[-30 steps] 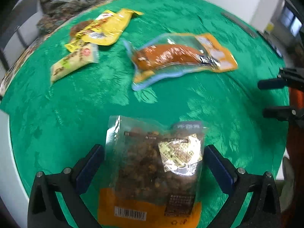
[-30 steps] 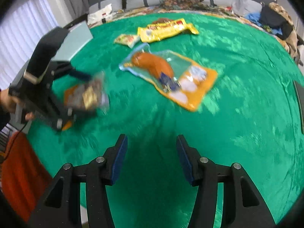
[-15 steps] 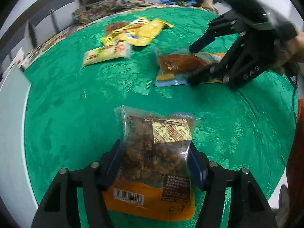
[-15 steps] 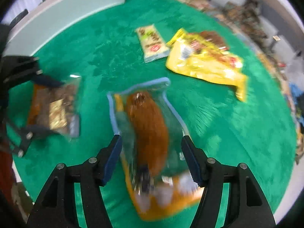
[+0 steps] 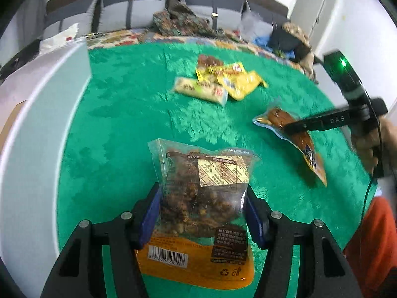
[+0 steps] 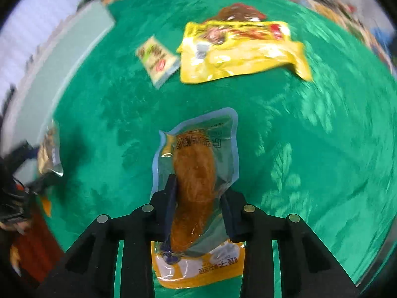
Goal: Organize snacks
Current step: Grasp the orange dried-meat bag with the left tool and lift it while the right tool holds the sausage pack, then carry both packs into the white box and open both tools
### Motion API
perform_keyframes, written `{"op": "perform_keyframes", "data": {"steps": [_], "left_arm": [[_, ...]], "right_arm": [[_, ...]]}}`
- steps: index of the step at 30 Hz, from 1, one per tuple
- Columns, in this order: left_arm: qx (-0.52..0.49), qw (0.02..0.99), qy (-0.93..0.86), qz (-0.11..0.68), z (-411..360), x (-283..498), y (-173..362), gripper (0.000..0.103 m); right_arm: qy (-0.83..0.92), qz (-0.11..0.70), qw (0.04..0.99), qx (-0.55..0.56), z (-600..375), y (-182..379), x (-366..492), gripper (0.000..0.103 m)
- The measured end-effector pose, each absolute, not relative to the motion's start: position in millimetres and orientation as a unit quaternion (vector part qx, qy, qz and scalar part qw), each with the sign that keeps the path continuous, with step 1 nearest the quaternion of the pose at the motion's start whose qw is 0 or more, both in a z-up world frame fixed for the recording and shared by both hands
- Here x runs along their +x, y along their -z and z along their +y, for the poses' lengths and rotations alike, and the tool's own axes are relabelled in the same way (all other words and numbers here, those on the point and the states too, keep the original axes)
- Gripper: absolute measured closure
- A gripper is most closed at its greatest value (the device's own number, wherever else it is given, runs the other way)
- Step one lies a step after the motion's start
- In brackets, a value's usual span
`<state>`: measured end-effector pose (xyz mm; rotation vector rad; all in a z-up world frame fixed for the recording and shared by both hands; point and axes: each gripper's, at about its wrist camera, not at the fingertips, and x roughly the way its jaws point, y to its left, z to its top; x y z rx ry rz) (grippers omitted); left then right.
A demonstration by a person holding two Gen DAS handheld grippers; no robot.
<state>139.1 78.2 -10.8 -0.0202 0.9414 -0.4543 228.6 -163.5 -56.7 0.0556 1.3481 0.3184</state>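
Both grippers were loaded, the left gripper [image 5: 202,213] clamped on the nut pouch [image 5: 201,193] and the right gripper [image 6: 197,211] on the drumstick pouch [image 6: 196,173], while beyond them the yellow packets [image 6: 238,49] and small bar [image 6: 157,59] lay unsorted on the green cloth [image 6: 310,136].

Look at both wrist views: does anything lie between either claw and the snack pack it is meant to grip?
Nothing visible does. The left claw is already shut on the nut snack pack, and the right claw is shut on the drumstick pack, pads pressing directly on each pack.
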Motion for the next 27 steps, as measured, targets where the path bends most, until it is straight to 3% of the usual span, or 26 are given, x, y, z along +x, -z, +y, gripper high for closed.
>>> {"op": "perform_keyframes", "data": {"steps": [6, 11, 16, 21, 25, 27], "left_arm": [[-0.068, 0.879, 0.200, 0.428, 105, 132, -21, 0.043], [-0.118, 0.897, 0.167, 0.391, 160, 120, -64, 0.042], [-0.131, 0.919, 0.080, 0.364, 247, 112, -98, 0.042], [-0.109, 0.921, -0.038, 0.372, 331, 109, -97, 0.042], [-0.088, 0.913, -0.091, 0.388, 370, 110, -76, 0.042], [-0.086, 0.905, -0.114, 0.401, 384, 114, -62, 0.039]], "right_arm": [[-0.151, 0.580, 0.766, 0.233, -208, 40, 207, 0.069], [-0.189, 0.544, 0.750, 0.324, -186, 20, 198, 0.069], [-0.297, 0.498, 0.750, 0.319, -79, -48, 218, 0.068], [-0.383, 0.477, 0.738, 0.284, 57, -98, 242, 0.066], [-0.402, 0.489, 0.733, 0.249, 143, -95, 252, 0.062], [-0.391, 0.496, 0.738, 0.238, 179, -83, 250, 0.051]]}}
